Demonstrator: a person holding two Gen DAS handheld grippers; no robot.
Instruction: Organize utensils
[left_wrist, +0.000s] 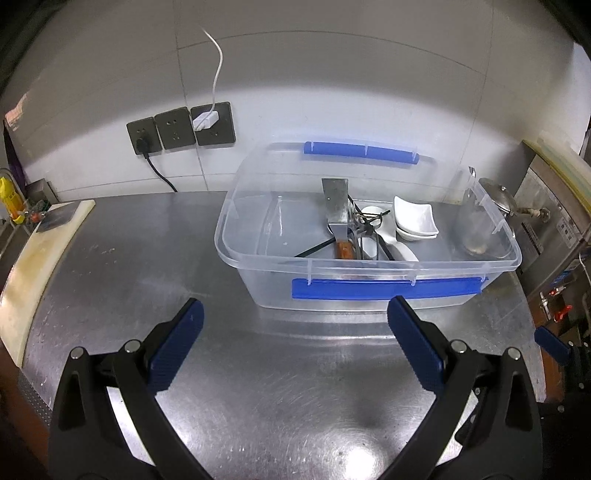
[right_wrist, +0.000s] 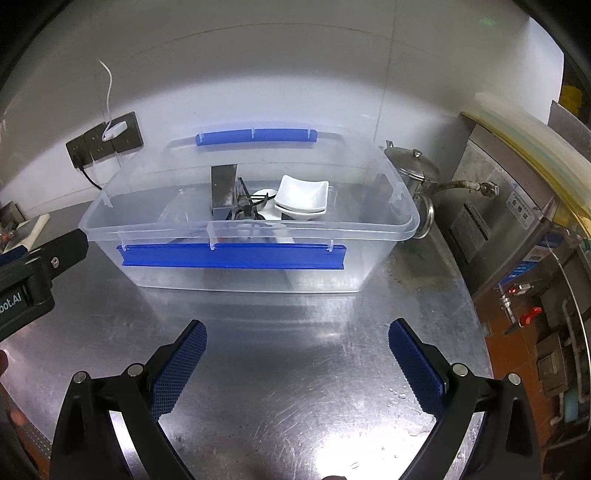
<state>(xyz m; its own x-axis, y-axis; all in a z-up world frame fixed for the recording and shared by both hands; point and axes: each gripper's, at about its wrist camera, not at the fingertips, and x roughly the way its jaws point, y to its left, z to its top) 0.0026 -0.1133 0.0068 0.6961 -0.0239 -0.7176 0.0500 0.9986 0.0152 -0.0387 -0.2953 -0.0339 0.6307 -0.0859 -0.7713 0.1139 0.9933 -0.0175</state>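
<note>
A clear plastic bin (left_wrist: 369, 264) with blue clips stands on the steel counter. Inside lie a metal cleaver with a wooden handle (left_wrist: 338, 210), black chopsticks (left_wrist: 317, 248), a wire tool and stacked white square dishes (left_wrist: 413, 218). The right wrist view shows the same bin (right_wrist: 258, 229), cleaver (right_wrist: 223, 188) and dishes (right_wrist: 301, 195). My left gripper (left_wrist: 295, 317) hangs open over the counter just in front of the bin, holding nothing. My right gripper (right_wrist: 297, 338) is also open and empty before the bin. The left gripper's body (right_wrist: 40, 262) shows at the left edge there.
A white cutting board (left_wrist: 44, 243) lies at the counter's left. Wall sockets (left_wrist: 181, 127) with a black cord and a white charger sit behind. A steel kettle (right_wrist: 415, 166) and a metal appliance (right_wrist: 509, 206) stand right of the bin. Bare steel counter (left_wrist: 288, 369) lies under both grippers.
</note>
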